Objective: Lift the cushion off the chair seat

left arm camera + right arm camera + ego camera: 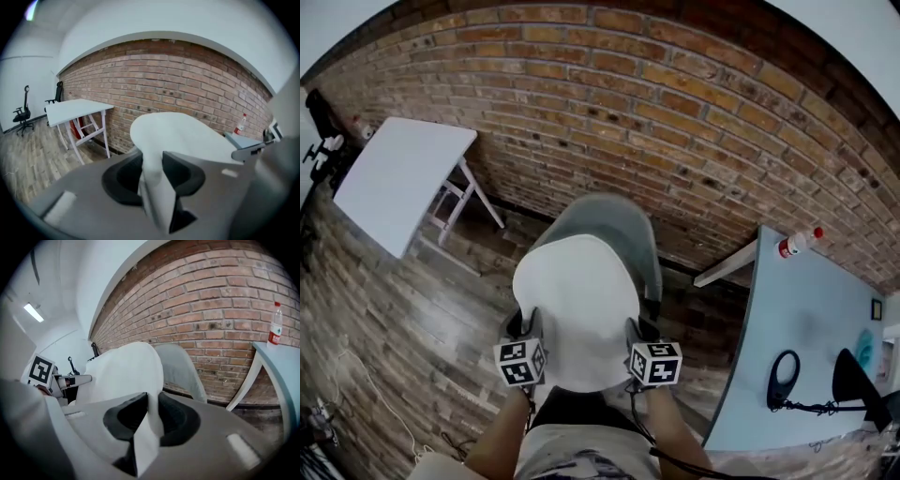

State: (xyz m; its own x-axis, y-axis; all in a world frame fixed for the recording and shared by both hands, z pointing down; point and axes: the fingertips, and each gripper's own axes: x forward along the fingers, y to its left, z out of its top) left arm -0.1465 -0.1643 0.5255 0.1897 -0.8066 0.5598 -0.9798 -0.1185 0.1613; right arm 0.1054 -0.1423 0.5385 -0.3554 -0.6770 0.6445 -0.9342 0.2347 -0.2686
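White cushion (pixel 578 309) held up over gray chair (pixel 628 230), in front of brick wall (pixel 675 112). Left gripper (pixel 528 326) jaws clamped on cushion's left edge; right gripper (pixel 634 334) jaws clamped on right edge.

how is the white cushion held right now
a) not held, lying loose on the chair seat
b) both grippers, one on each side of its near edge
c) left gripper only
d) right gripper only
B: the white cushion has its edge pinched in the left gripper and in the right gripper, each seen in its own gripper view, and the head view shows it above the grey chair.
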